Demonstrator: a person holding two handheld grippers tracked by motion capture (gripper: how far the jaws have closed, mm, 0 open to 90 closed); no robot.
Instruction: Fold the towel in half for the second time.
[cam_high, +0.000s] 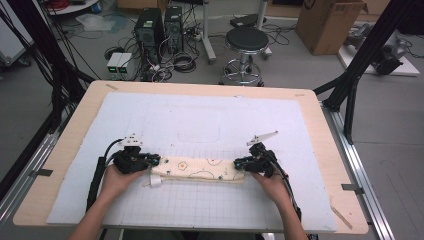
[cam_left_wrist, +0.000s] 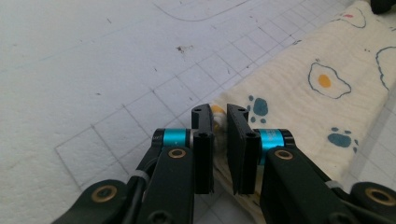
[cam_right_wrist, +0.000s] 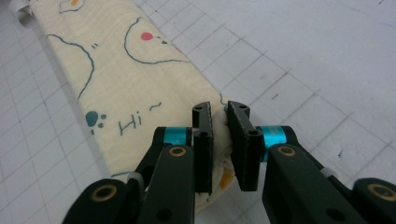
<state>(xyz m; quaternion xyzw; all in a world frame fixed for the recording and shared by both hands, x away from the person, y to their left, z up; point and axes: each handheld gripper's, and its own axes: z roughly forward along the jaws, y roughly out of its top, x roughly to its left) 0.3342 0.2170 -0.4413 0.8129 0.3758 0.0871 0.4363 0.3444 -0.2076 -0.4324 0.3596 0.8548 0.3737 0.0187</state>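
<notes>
While a white gridded mat is covering most of the pale wooden table, the grey floor beyond it is carrying, from left to right, two black computer towers amid tangled cables, a round black stool and a brown cardboard box.

Near the front edge of the mat, a long folded strip of cream cloth printed with fried eggs, paw prints and outlined faces is lying flat, running left to right between the two hands.

At its left end, the left gripper is pointing inward along the cloth, with the person's left hand wrapped around it from below. In the left gripper view its jaws are pinching the cloth's end edge between them (a thin fold is showing in the narrow gap).

At the right end, the right gripper is mirroring that pose, the right hand behind it. In the right gripper view its jaws are clamping a bunched corner of the cloth.
</notes>
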